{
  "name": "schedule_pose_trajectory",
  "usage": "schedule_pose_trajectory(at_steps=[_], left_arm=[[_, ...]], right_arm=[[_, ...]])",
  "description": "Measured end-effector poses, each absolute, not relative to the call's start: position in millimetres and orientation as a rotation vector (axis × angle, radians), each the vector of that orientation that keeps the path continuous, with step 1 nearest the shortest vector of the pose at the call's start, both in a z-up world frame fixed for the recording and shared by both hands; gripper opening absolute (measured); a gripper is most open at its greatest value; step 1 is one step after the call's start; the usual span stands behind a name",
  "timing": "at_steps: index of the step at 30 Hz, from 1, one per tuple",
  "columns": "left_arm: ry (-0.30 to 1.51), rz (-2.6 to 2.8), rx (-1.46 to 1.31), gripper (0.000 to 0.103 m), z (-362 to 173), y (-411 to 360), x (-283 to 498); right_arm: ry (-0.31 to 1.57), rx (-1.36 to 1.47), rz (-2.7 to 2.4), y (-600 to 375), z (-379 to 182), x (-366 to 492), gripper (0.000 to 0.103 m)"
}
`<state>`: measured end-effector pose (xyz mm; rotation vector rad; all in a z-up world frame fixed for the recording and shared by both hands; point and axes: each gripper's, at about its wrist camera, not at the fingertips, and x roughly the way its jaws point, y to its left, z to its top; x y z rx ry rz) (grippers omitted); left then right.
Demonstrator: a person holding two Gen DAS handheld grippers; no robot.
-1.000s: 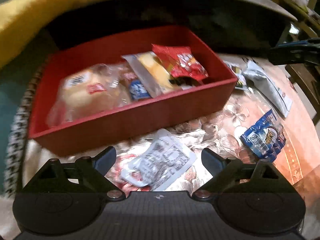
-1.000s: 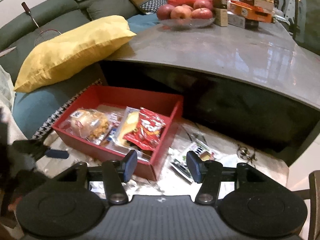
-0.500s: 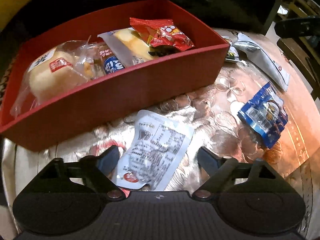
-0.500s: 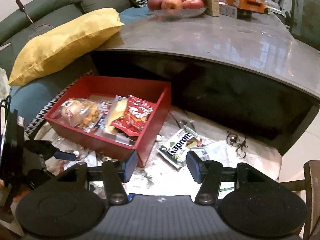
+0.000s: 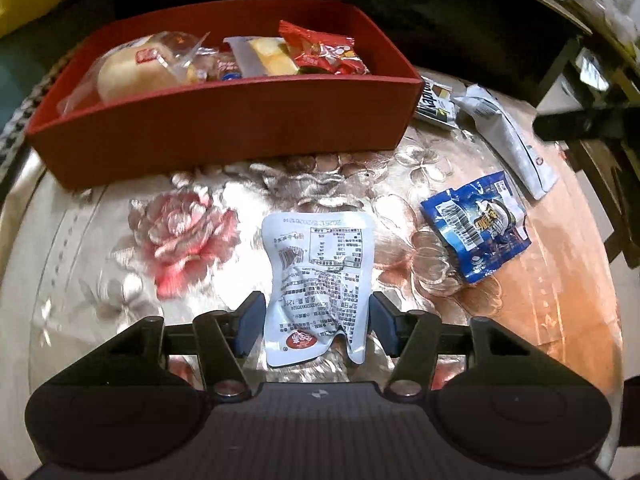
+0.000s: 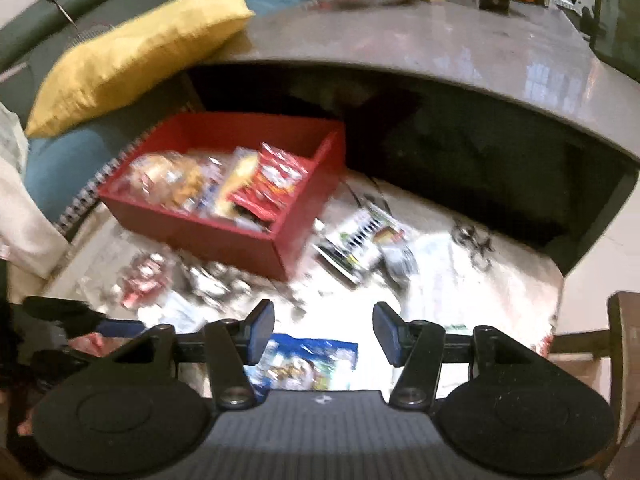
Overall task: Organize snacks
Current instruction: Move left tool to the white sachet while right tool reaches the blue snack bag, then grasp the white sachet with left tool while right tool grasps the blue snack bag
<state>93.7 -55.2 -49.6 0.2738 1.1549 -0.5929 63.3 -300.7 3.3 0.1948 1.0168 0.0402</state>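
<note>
Left wrist: left tool (image 5: pixel 316 326) points down at the counter (image 5: pixel 100 280), jaws just closing in, white pouch (image 5: pixel 320 276) between them, pads beside its edges, not clearly pressing. Red box (image 5: pixel 224 128) sits behind, holding a bun (image 5: pixel 132 72) and red packet (image 5: pixel 324 52). Blue packet (image 5: pixel 476 224) lies right of the pouch, grey sachet (image 5: pixel 508 136) further back.

Right wrist: blurred. Right tool (image 6: pixel 324 334) jaws apart, nothing between them; blue packet (image 6: pixel 308 364) lies below them. Red box (image 6: pixel 240 208) well beyond, yellow pillow (image 6: pixel 136 48) behind it.
</note>
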Motion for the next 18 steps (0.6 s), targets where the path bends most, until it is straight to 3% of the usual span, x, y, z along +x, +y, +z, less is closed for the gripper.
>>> schedule_pose_trajectory(at_steps=[10,18], left_arm=[[1.155,-0.582,0.230,0.063,-44.4,-39.6,96.2],[1.177,-0.608,0.227,0.064,-46.9,-38.6,98.6]], right_arm=[[1.127,0.024,0.199,-277.6,-39.8,65.2,0.049],[1.184,0.103,0.257,-265.1,-56.1,69.5,0.051]])
